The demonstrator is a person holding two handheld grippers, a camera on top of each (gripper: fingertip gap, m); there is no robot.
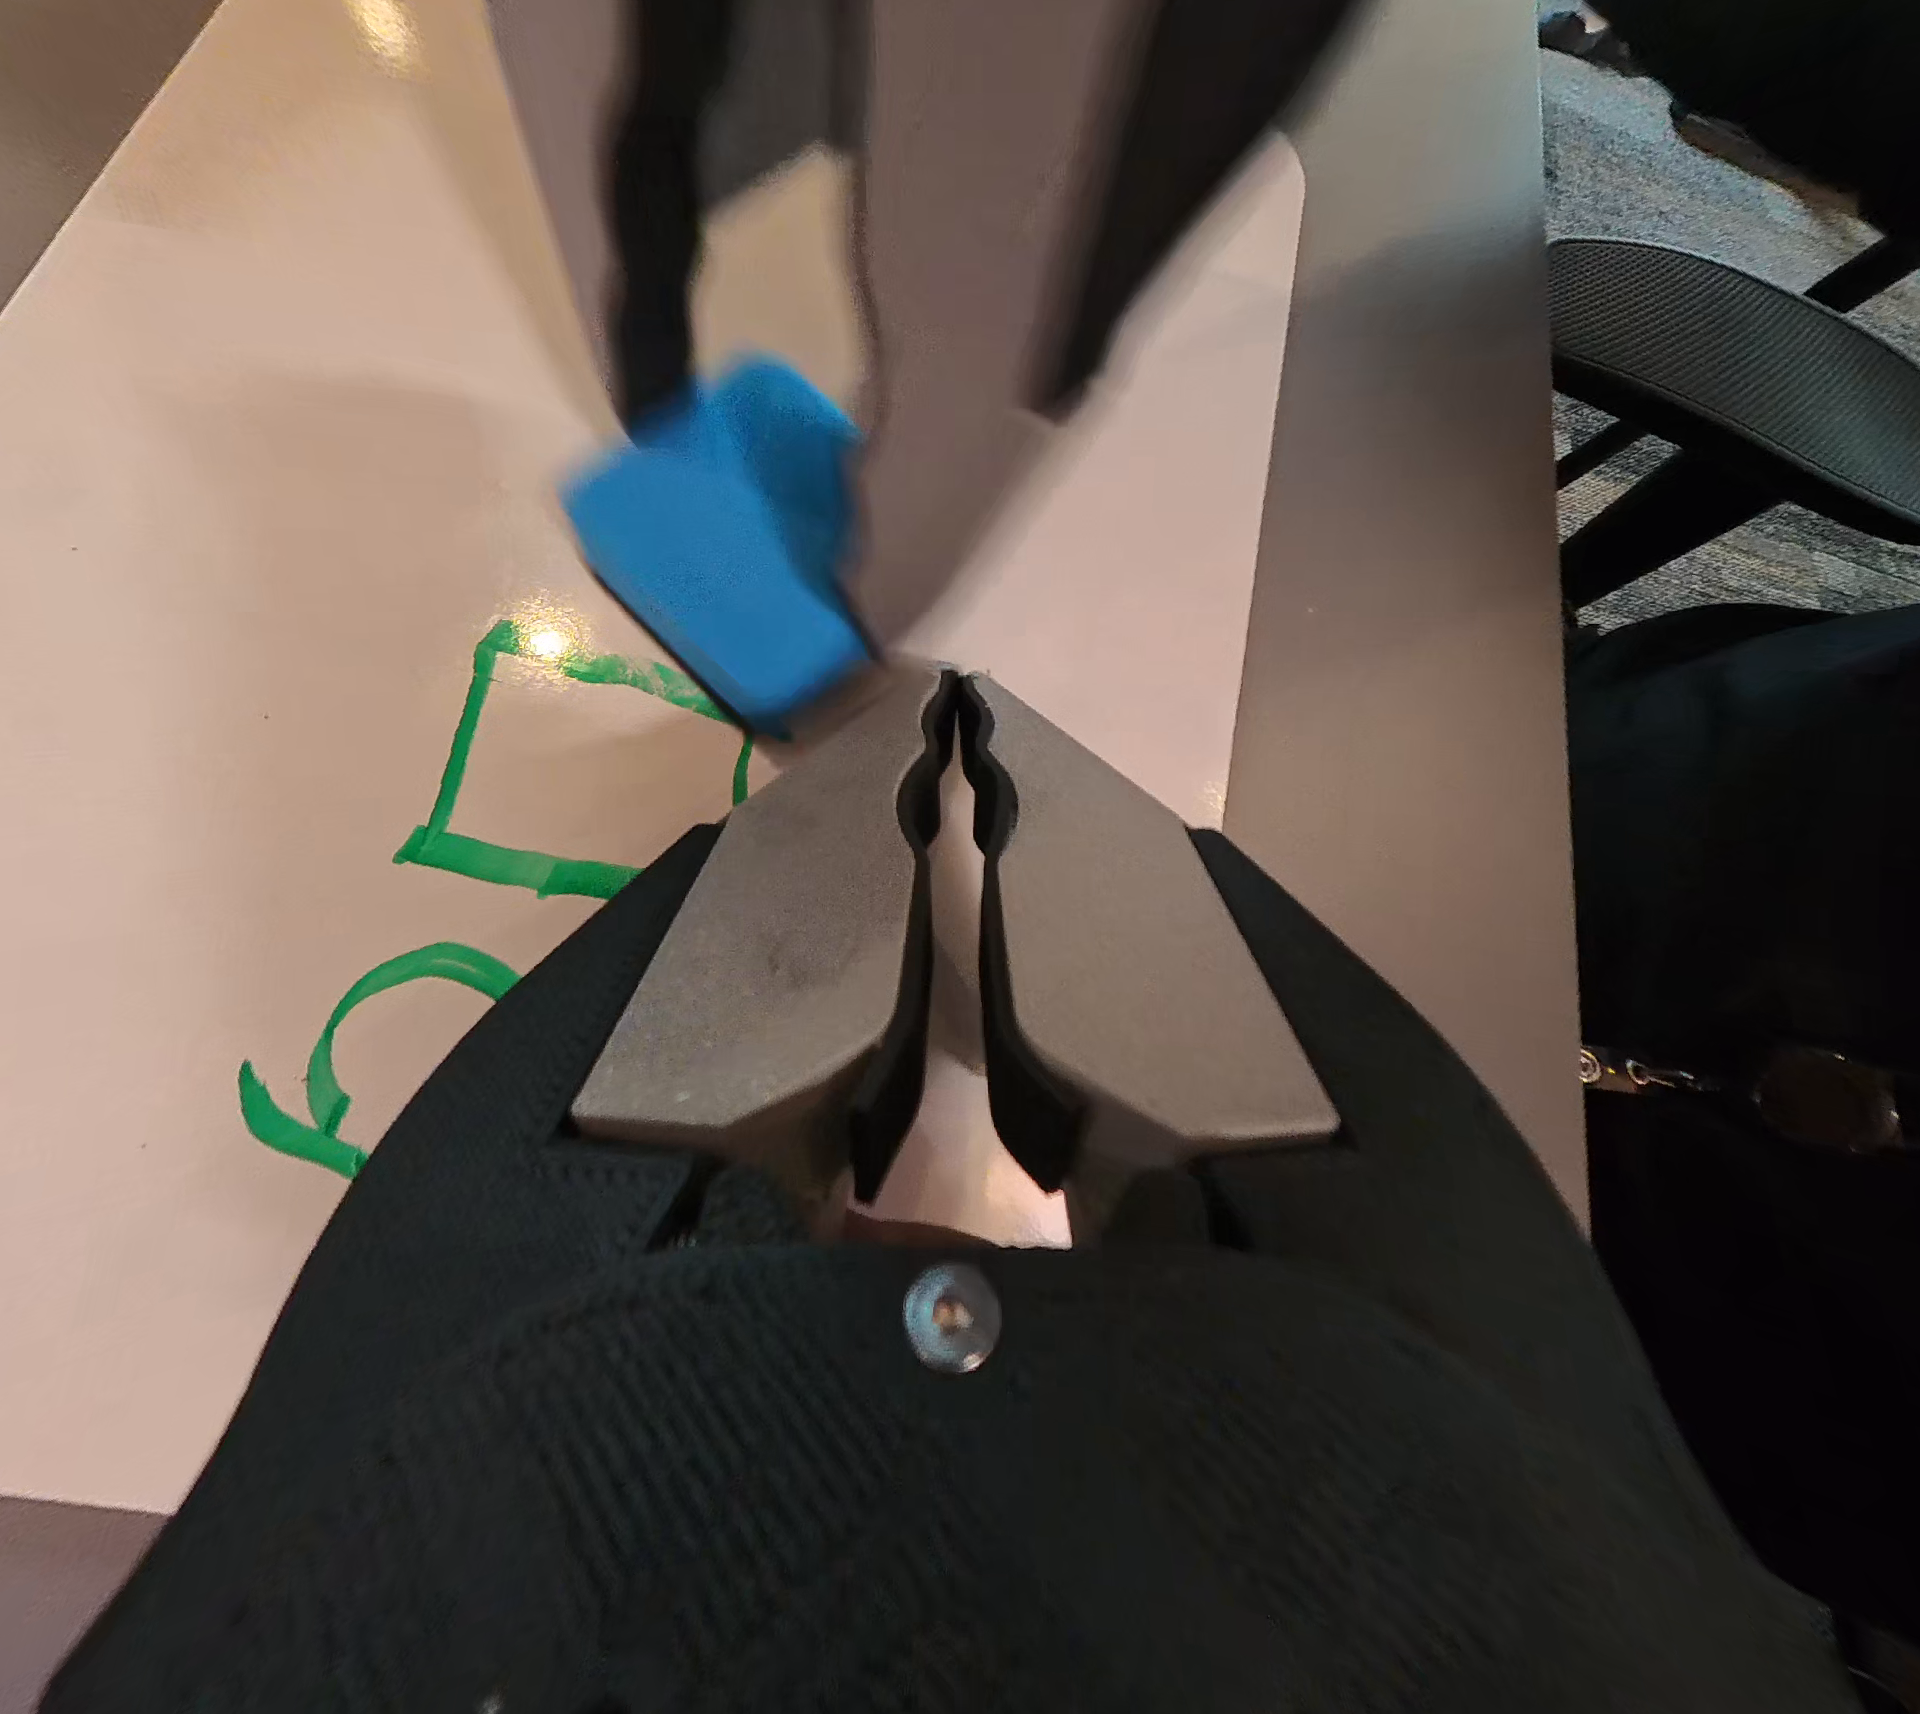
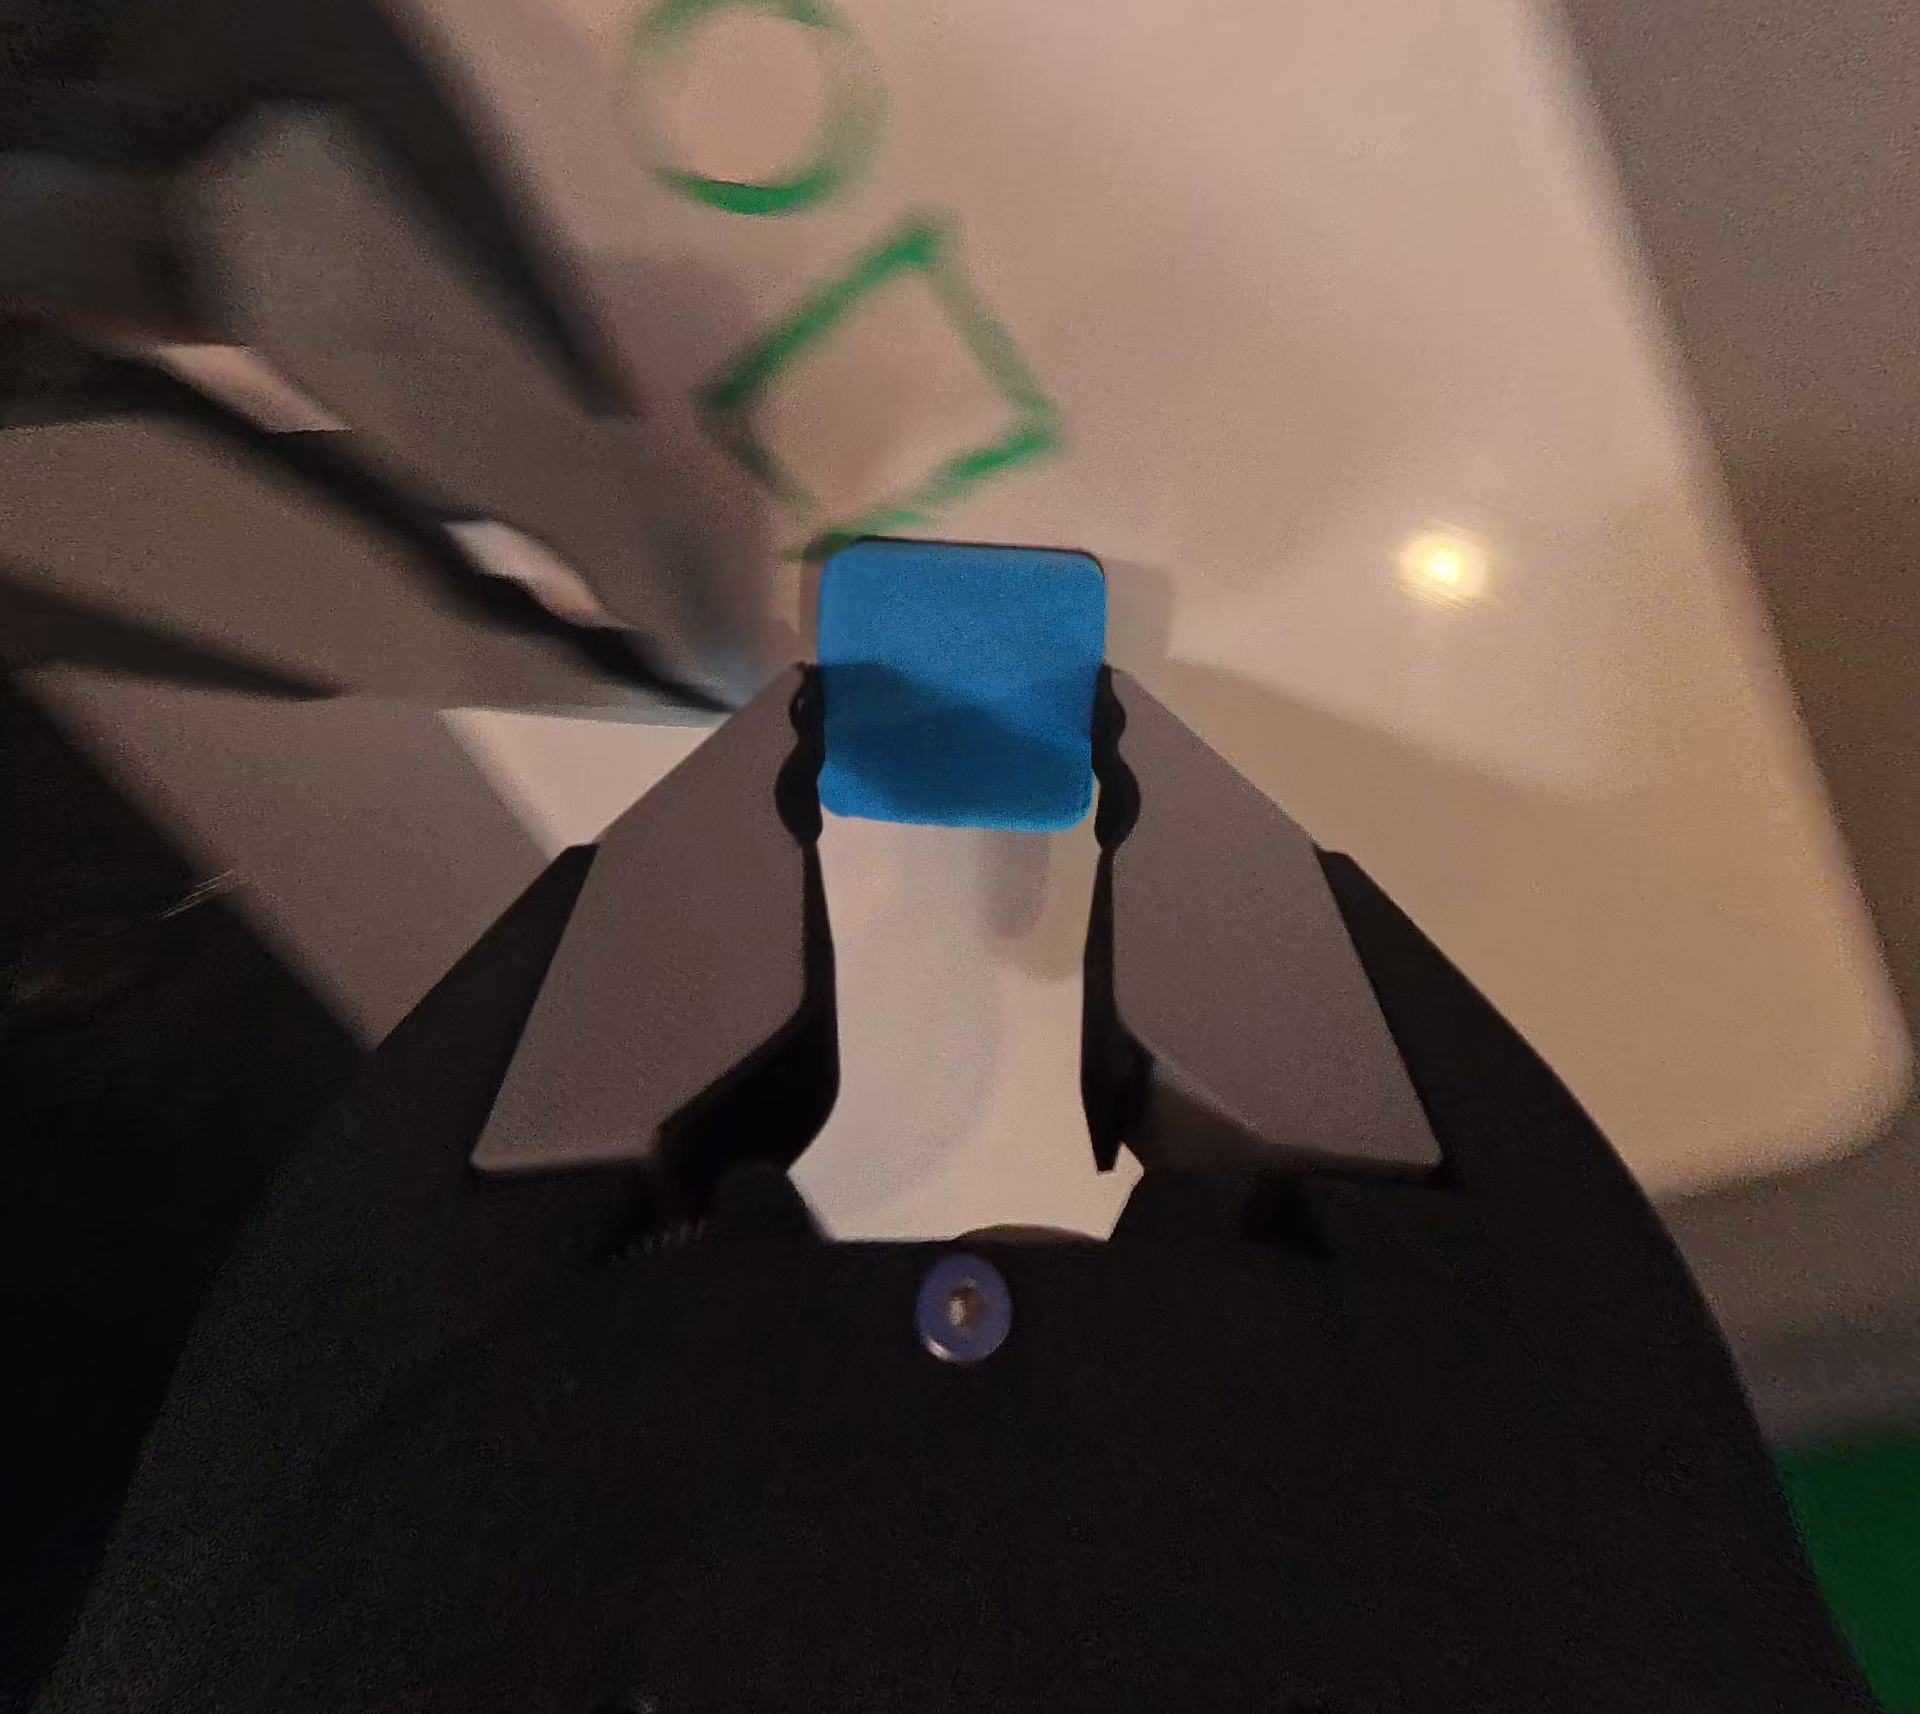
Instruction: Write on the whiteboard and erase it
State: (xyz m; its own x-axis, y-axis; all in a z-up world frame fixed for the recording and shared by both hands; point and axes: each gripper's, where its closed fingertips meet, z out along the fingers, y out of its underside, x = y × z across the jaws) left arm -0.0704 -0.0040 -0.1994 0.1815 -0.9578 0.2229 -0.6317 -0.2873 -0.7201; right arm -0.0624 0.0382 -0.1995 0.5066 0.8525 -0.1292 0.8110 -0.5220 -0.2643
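Two green shapes (image 2: 831, 230) sit on the whiteboard (image 2: 1299, 314). My right tool (image 2: 958, 734) is clamped on the blue eraser (image 2: 958, 688), seemingly touching the square's blurred edge. My left tool (image 1: 958, 698) is pressed together, empty, just beside it.

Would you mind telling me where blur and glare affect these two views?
Left wrist view: the right gripper and its blue eraser are motion-blurred, the left gripper is sharp, and lamp glare sits on the whiteboard. Right wrist view: the green drawings smear with motion, the eraser stays fairly crisp, and one glare spot shows.
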